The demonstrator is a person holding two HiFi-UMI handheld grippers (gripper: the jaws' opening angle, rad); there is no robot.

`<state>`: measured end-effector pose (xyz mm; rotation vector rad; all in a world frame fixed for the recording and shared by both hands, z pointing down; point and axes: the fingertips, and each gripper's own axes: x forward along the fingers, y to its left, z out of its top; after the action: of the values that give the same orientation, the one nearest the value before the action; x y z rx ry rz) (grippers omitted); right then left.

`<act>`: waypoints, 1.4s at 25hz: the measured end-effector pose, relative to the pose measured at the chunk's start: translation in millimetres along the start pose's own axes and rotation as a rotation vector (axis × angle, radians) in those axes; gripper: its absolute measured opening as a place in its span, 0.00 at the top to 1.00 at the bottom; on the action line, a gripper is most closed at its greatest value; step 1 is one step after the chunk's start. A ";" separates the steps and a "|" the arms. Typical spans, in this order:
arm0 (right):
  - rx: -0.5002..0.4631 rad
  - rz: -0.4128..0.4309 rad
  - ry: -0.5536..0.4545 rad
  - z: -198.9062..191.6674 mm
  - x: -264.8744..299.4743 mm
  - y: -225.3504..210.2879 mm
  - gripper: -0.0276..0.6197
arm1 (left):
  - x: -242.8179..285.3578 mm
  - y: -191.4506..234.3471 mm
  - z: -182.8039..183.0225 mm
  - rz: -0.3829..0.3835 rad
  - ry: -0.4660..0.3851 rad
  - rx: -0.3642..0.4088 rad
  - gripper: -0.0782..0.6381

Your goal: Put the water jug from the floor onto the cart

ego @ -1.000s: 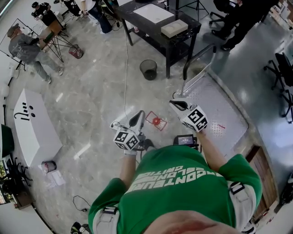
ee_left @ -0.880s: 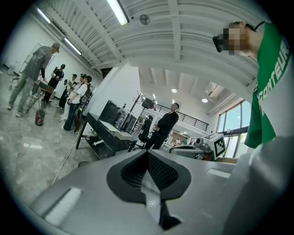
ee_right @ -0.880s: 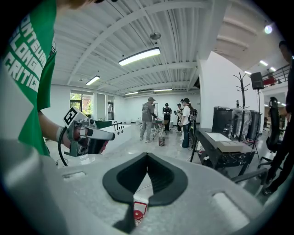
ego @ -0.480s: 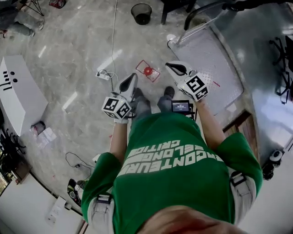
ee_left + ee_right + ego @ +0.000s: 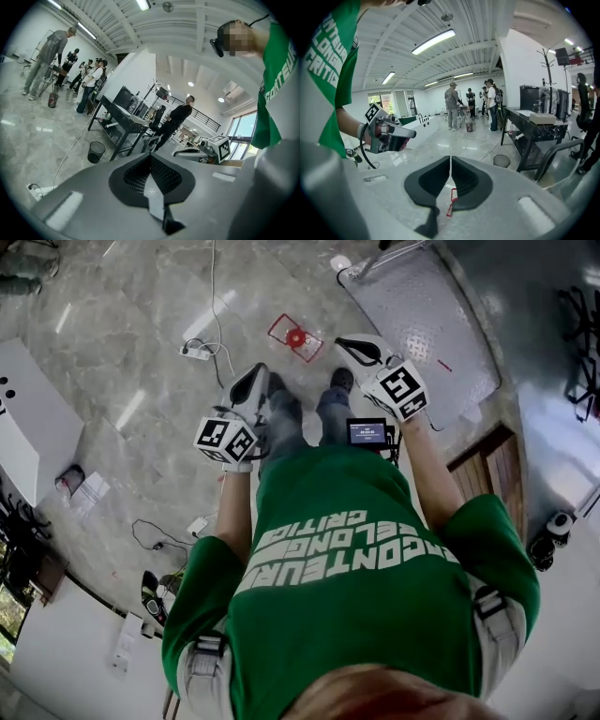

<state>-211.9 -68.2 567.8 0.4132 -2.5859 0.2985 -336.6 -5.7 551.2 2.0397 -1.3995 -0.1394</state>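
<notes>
The water jug (image 5: 296,337) stands on the floor and shows from above as a red cap inside a red square outline. The cart (image 5: 427,310) is a flat metal platform just right of it, its handle at the frame's top. My left gripper (image 5: 246,382) is shut and empty, held short of the jug to its lower left. My right gripper (image 5: 352,346) is also shut and empty, beside the cart's near edge and right of the jug. In the right gripper view the jug's red part (image 5: 452,199) shows below the closed jaws (image 5: 450,159). The left gripper view shows closed jaws (image 5: 151,157).
A power strip with a white cable (image 5: 197,352) lies left of the jug. A white slab (image 5: 28,427) is at far left, a wooden edge (image 5: 487,460) at right. A bin (image 5: 96,151), a black table (image 5: 123,117) and several people stand further off.
Both grippers have come down and closer to my body. The head view has tipped downward, so the jug and the cart have slid toward the top of the frame.
</notes>
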 end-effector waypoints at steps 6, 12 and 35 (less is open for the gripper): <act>0.047 -0.046 0.029 -28.8 19.4 -15.9 0.87 | 13.9 23.4 -10.2 0.009 0.049 0.032 0.82; 0.131 -0.146 0.073 -94.3 58.7 -35.7 0.82 | 42.6 69.6 -36.5 0.028 0.098 0.029 0.74; 0.560 -0.445 0.245 -355.1 170.1 -43.1 0.64 | 152.0 242.4 -203.5 -0.002 0.400 0.087 0.62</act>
<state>-181.0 -47.0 962.1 1.0533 -2.0675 0.8514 -377.6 -98.3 887.3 1.9988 -1.1672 0.3182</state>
